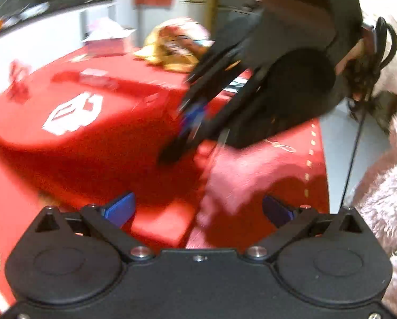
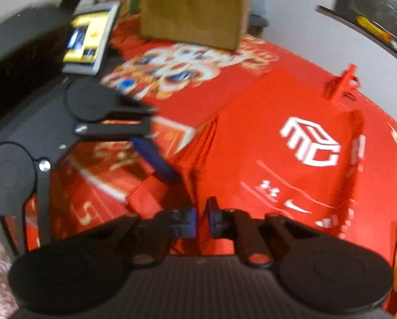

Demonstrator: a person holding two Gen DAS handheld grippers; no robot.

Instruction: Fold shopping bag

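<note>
Red fabric shopping bag (image 2: 291, 143) with a white cube-shaped logo lies spread on the counter (image 2: 198, 61), which is covered by a red cloth printed with a lion-dance face. The right claw (image 2: 202, 219) sits at the bag's near edge with its blue-padded fingers (image 2: 189, 222) drawn almost together; a raised fold of the red fabric runs up from the narrow gap between them, so they appear to be pinching it, though blur keeps the contact from being certain. The bag's logo panel stretches away ahead and to the right of this claw, and its red handle (image 2: 342, 85) stands up at the far end.

The left claw (image 1: 198, 210) stands wide, its blue pads (image 1: 120, 208) well apart with nothing between them; it hovers over the bag, whose cloth lies directly ahead and below. Just beyond it the right claw (image 1: 172, 154) points down into the fabric.

Past the bag stands a brown cardboard box (image 2: 193, 8). A fluffy pale sleeve (image 1: 384, 199) shows to the right of the left claw.
</note>
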